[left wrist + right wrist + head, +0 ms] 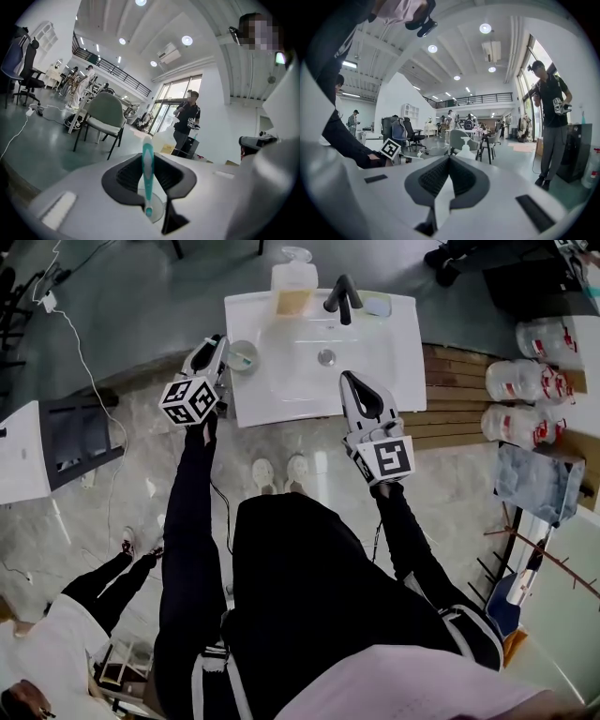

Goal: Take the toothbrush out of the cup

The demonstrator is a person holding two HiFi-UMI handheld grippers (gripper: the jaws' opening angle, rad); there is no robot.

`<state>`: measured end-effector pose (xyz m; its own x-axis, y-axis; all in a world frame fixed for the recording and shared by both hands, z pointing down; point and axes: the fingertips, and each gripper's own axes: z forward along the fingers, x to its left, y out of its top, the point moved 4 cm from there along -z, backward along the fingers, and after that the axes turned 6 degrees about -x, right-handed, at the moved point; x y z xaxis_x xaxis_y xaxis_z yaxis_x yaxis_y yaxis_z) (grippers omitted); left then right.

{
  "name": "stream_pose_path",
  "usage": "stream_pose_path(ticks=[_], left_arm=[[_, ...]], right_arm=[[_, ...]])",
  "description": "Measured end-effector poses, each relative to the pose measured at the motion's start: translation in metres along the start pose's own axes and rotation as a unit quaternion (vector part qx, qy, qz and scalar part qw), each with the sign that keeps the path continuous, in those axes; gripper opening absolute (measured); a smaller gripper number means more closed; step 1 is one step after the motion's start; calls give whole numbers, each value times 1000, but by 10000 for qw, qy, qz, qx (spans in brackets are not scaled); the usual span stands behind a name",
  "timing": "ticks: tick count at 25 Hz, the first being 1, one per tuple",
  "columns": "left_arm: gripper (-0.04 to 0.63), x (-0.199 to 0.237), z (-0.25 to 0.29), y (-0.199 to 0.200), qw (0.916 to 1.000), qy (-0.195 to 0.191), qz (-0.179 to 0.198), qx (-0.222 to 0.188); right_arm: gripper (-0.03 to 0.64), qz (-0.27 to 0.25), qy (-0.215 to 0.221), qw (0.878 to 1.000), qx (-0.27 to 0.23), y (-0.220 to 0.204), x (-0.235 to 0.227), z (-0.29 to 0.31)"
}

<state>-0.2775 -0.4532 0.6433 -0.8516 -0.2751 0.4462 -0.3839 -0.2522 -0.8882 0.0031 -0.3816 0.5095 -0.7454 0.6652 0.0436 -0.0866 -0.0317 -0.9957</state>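
A pale round cup (242, 355) stands on the left rim of the white sink (281, 399). My left gripper (221, 341) is right beside it, at the sink's left edge. In the left gripper view a teal and white toothbrush (147, 178) stands upright between the black pads, and the left gripper (147, 161) is shut on it. The clear cup (158, 211) shows just below the jaws, with the brush's lower end over it. My right gripper (349, 381) hangs over the sink's front edge; its pads meet with nothing between them (449, 161).
A soap dispenser (293, 282), a black faucet (343, 296) and a small blue item (378, 304) line the sink's back. Wooden slats (459, 390) and plastic jugs (525, 381) lie to the right. People stand nearby (186, 122) (551, 122).
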Motion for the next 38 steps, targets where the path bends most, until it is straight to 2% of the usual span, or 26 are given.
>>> stream_pose_path(ticks=[6, 10, 16, 24, 38], left_arm=[[75, -37, -27, 47, 9977, -260, 555, -301], [75, -73, -55, 75, 9927, -441, 987, -536], [75, -133, -105, 101, 9837, -651, 1425, -877], [75, -191, -165, 109, 9759, -772, 1807, -951], [75, -229, -220, 114, 9704, -842, 1984, -1091]], right_arm=[[2, -26, -12, 9999, -151, 10, -1, -8], [2, -48, -56, 9997, -252, 25, 0, -20], [2, 7, -153, 9988, -464, 46, 5, -50], [2, 43, -99, 9980, -618, 75, 32, -85], [0, 106, -192, 9960, -867, 95, 60, -118]])
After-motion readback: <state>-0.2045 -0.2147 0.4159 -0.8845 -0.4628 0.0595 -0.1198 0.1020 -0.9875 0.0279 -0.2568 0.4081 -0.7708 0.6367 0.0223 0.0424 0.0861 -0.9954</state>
